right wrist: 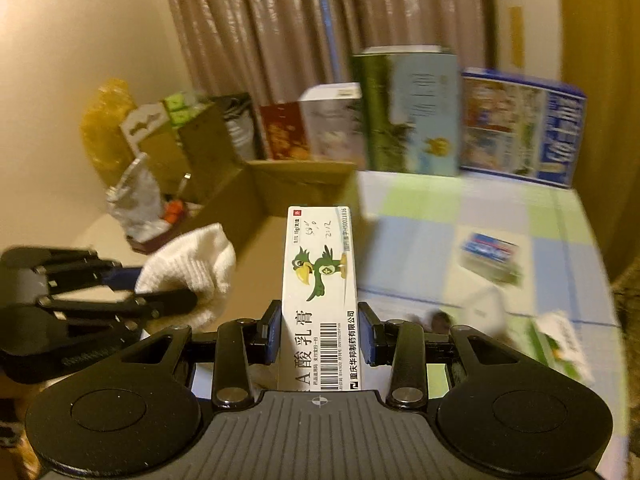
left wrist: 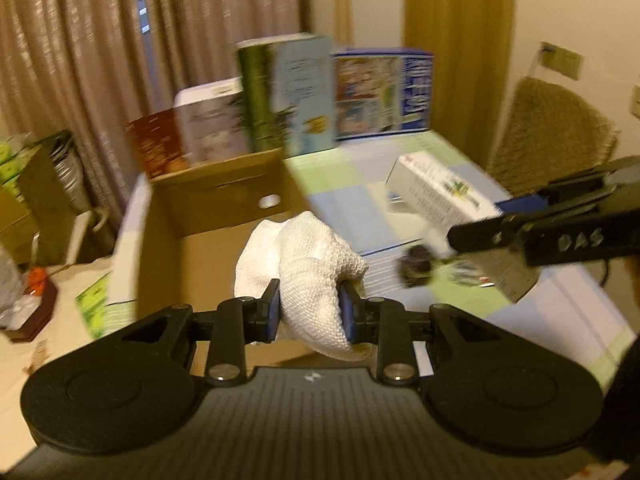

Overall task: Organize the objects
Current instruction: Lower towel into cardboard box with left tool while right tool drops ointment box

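Observation:
My left gripper (left wrist: 308,314) is shut on a white knitted cloth (left wrist: 308,264), held above the open cardboard box (left wrist: 224,196). My right gripper (right wrist: 320,332) is shut on a long white ointment carton (right wrist: 320,292) with a green bird printed on it, held over the box's near edge. In the left wrist view the right gripper (left wrist: 452,240) comes in from the right with that carton (left wrist: 436,192). In the right wrist view the left gripper (right wrist: 192,300) and its cloth (right wrist: 192,264) sit at the left. The box (right wrist: 256,200) interior looks bare where it shows.
Tall printed boxes (left wrist: 292,92) and a blue one (left wrist: 384,92) stand at the back of the checked table (left wrist: 352,184). Small packets (right wrist: 492,256) and a dark round item (left wrist: 416,264) lie on it. Clutter (right wrist: 136,200) sits left; a woven chair (left wrist: 552,128) right.

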Motion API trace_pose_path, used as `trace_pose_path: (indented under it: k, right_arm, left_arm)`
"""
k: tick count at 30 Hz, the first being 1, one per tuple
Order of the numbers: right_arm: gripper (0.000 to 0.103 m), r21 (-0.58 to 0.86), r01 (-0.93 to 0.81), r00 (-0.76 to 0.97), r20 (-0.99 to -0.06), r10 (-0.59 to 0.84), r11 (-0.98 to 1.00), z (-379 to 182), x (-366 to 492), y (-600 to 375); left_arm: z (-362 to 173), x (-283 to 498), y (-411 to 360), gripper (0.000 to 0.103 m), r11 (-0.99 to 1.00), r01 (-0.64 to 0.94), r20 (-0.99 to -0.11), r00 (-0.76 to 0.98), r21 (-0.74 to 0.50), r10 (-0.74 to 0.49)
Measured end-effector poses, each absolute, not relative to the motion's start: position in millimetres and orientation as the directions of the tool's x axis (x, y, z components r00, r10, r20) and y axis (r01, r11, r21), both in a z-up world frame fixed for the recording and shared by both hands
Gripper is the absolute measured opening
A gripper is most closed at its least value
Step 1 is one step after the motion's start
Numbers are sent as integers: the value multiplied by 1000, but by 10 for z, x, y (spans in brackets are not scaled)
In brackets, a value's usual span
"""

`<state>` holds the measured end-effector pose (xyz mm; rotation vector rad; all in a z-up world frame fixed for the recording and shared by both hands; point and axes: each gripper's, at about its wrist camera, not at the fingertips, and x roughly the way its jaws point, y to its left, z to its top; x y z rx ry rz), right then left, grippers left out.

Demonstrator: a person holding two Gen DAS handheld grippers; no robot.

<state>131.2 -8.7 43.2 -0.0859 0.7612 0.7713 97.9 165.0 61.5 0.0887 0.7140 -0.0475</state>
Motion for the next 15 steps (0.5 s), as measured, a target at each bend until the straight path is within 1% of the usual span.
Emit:
trace_pose_path:
  k: [4, 8, 11, 13, 14, 15]
  right_arm:
    - [35, 234, -673, 423, -656, 625, 701, 369, 1448, 397]
    - [35, 248, -673, 399, -672, 623, 697, 252, 1583, 736]
    - [35, 255, -665, 391, -681, 619, 701, 168, 1706, 870]
    - [35, 255, -659, 392, -687, 612, 707, 119, 1771, 920]
    - [35, 257, -655, 390, -690, 610, 710, 97, 1780, 930]
    - [35, 261, -650, 388, -694, 607, 714, 76, 1811, 948]
  left_arm:
    - [534, 1120, 2069, 25, 997, 33, -676, 737, 73, 25]
    - [430, 1204, 2326, 25, 997, 22, -683, 729, 80, 39]
    - [350, 1278, 2443, 26, 997, 25, -689, 724, 66, 28]
    - [299, 1321, 2480, 30, 997, 26, -683, 730, 68, 27]
    - [280, 1338, 2497, 35, 997, 24, -675, 737, 72, 31]
    - [267, 1358, 2520, 44, 997, 16, -668, 743, 81, 42]
